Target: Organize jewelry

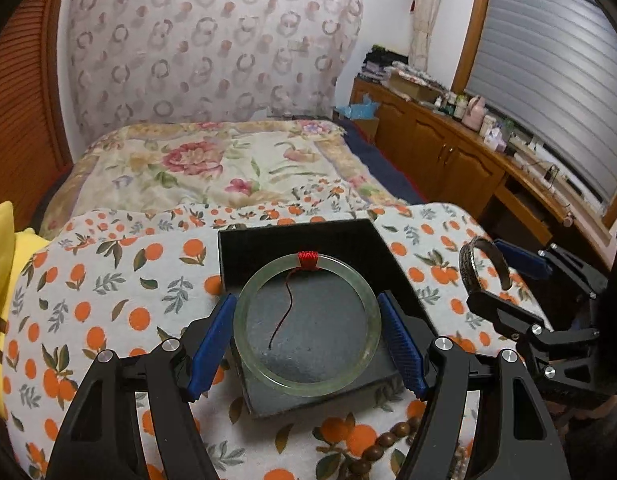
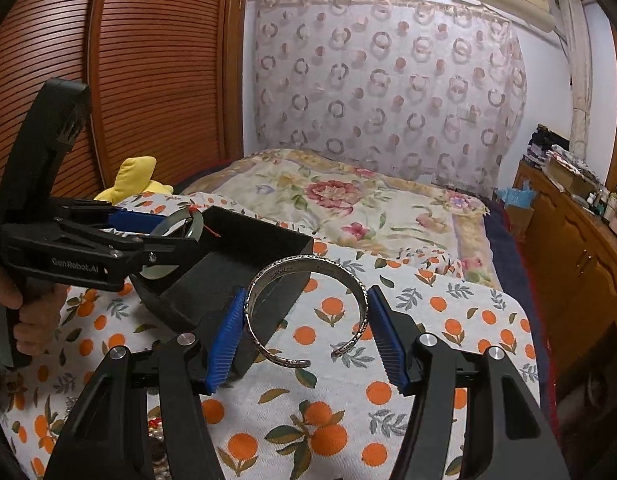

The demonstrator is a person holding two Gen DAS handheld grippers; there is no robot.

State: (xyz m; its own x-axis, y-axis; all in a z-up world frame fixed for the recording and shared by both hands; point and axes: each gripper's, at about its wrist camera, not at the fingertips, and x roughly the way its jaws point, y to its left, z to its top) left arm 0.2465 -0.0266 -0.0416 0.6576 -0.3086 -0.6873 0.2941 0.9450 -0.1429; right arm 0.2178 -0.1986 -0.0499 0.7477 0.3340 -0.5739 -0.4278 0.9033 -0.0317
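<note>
My left gripper (image 1: pixel 307 312) is shut on a pale green jade bangle (image 1: pixel 372 312) with a red thread wrap, held over the open black box (image 1: pixel 348 240). The bangle (image 2: pixel 196 222) and left gripper (image 2: pixel 170 236) also show at the left of the right wrist view, above the box (image 2: pixel 244 252). My right gripper (image 2: pixel 306 322) is shut on a silver open cuff bracelet (image 2: pixel 268 280), held above the orange-print cloth to the right of the box. In the left wrist view the cuff (image 1: pixel 470 268) and right gripper (image 1: pixel 492 276) are at the right.
Brown wooden beads (image 1: pixel 384 440) lie on the orange-print cloth (image 1: pixel 108 280) near the front. More jewelry (image 2: pixel 158 432) lies between the right gripper's arms. A floral bed (image 2: pixel 348 200) lies behind, a wooden cabinet (image 1: pixel 448 152) on the right, a yellow cushion (image 1: pixel 0 260) at left.
</note>
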